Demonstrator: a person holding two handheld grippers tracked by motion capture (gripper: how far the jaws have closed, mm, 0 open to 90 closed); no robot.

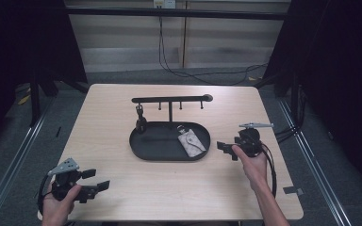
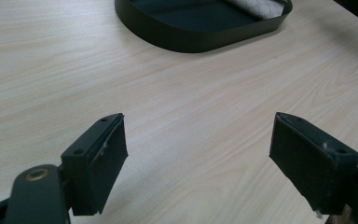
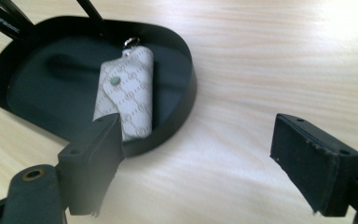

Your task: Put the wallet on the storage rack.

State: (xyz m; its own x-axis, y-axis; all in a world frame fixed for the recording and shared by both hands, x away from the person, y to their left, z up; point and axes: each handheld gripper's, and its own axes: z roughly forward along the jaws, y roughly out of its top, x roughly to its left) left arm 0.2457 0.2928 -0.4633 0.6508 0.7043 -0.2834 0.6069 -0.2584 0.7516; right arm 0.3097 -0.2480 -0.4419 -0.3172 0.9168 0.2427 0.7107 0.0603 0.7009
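My left gripper (image 1: 95, 180) is a black, blocky handheld tool with a pale grey three-cornered plate (image 1: 65, 165) on top and a black cable (image 1: 41, 190) looping from its rear. My right gripper (image 1: 225, 148) is built the same, its grey plate (image 1: 255, 125) a flat pointed wedge, with black cables (image 1: 272, 170) trailing along my bare forearm; I wear no sleeves. My jaws are thick black rectangular blocks with small screw holes on their upper faces and worn, chipped pad edges showing pale flecks. A brass-coloured ring (image 2: 37, 175) sits in the arm behind one jaw.
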